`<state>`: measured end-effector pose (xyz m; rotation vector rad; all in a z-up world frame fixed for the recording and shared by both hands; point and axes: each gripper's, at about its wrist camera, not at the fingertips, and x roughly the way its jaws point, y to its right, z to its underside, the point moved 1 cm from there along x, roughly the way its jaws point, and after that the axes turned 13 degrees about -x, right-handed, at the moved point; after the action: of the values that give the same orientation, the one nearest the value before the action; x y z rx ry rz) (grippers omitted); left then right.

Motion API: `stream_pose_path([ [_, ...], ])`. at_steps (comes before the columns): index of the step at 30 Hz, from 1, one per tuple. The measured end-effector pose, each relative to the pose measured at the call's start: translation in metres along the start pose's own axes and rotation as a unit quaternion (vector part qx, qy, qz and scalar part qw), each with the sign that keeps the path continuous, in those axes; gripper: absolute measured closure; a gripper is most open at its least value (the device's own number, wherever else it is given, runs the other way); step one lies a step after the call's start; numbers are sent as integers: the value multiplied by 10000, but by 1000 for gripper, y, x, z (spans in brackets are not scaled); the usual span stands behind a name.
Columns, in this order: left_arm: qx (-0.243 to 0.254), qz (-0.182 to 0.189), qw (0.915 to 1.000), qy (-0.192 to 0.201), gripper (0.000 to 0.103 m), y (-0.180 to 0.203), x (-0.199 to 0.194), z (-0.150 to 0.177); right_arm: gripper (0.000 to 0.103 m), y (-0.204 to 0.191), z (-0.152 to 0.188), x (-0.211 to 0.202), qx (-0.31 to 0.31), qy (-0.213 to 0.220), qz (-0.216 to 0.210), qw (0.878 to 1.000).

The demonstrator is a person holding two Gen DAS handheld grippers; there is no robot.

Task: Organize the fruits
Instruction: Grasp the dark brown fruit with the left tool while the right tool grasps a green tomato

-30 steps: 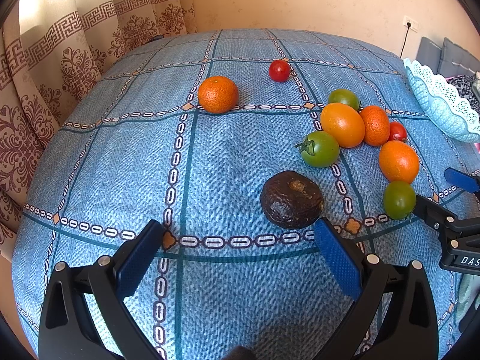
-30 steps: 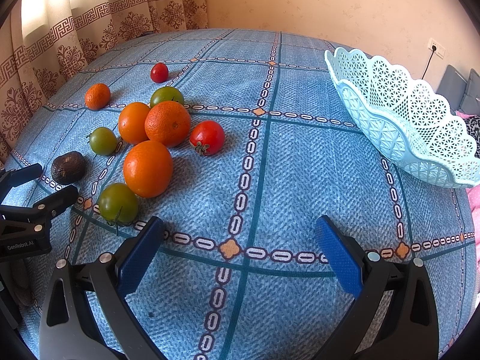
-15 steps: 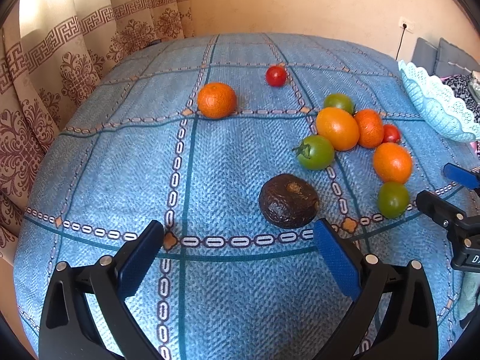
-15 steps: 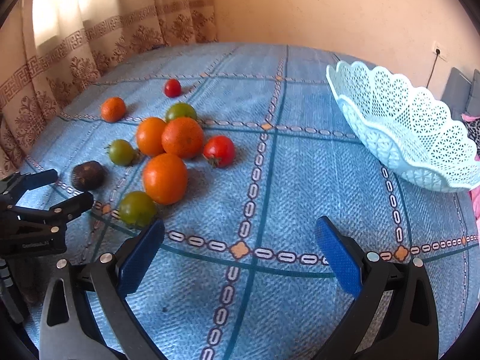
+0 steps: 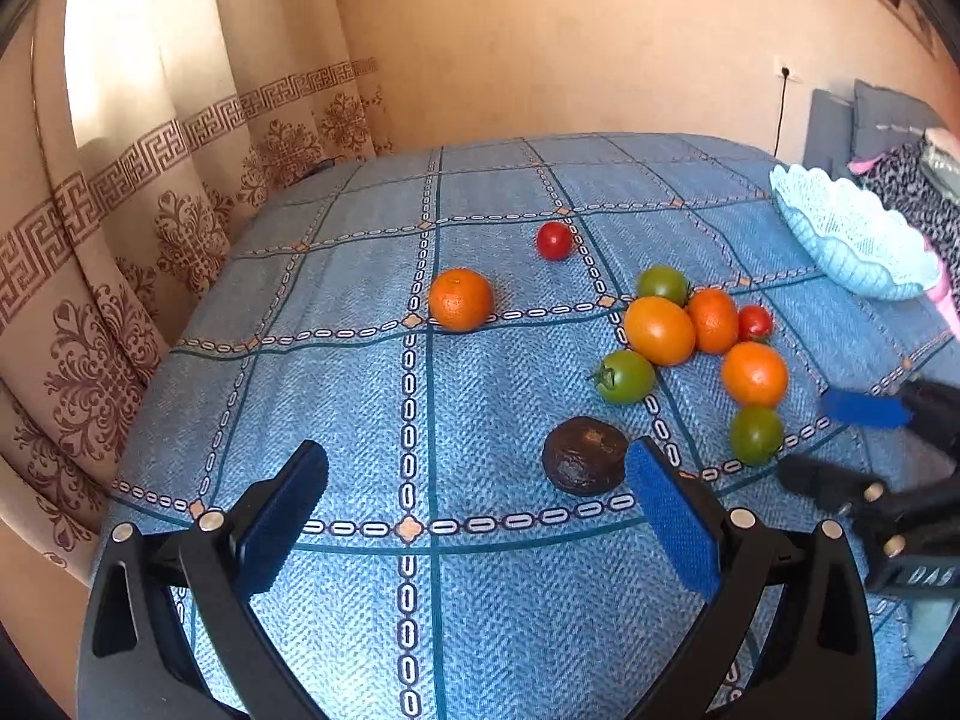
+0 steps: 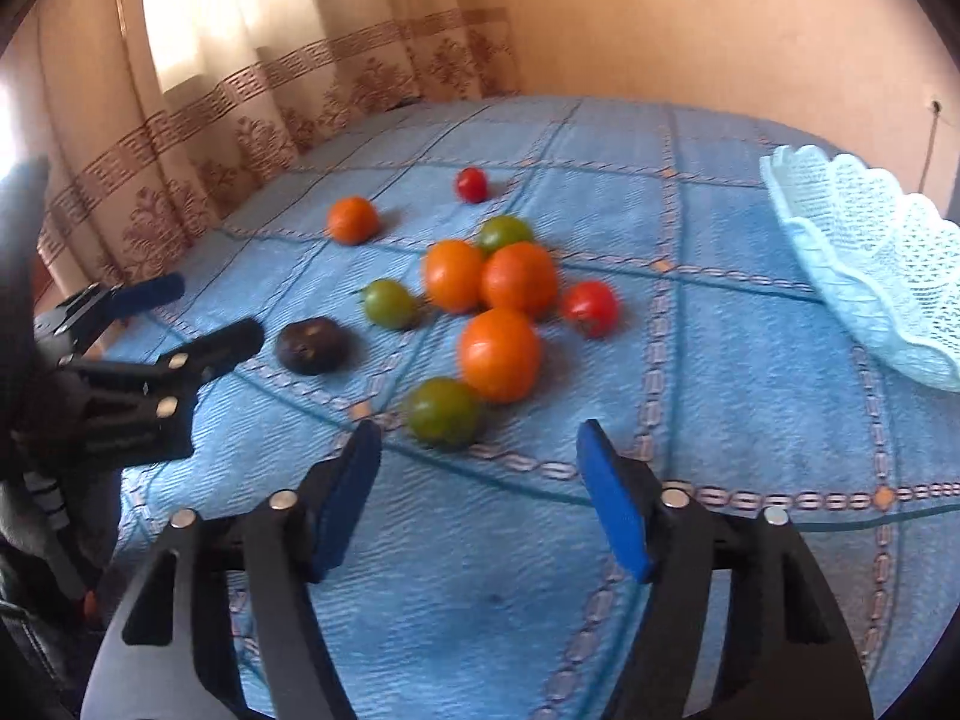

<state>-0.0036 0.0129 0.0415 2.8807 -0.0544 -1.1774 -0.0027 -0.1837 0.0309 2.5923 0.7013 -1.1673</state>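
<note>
Two grippers (image 5: 474, 510) (image 6: 480, 492) – one marked "DAS", rest hidden

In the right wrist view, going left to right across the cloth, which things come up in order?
Left gripper → dark wrinkled fruit → lone orange → small red tomato → red tomato by the cluster → lace basket.
</note>
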Motion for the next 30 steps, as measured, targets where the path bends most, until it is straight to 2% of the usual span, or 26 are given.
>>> stream_pose_path([
  [3,21,155,9999,-73,8,-1,-1,-1,50,-6,-5,13,-87,-92,-46,9999],
  [10,-31,439,9983,-377,16,2,12,4,59,-7,-9,34,-78,-263,66,9996],
  [12,-62,512,9975,-478,20,4,18,7,70,-7,-10,36,-68,-286,163,9994],
  [14,-77,604,9965,-568,24,6,23,9,73,-6,-10,36,-12,-252,79,9997],
  [22,-74,678,9951,-715,39,16,38,12,73,1,-1,23,85,-147,-71,9998],
  [25,-48,798,9939,-758,53,20,40,14,73,1,1,17,103,-80,-133,9998],
  [26,-67,908,9928,-776,64,20,39,14,73,2,2,14,127,-37,-181,9997],
  [30,-73,965,9926,-733,64,22,33,16,73,7,1,5,207,86,-199,9996],
])
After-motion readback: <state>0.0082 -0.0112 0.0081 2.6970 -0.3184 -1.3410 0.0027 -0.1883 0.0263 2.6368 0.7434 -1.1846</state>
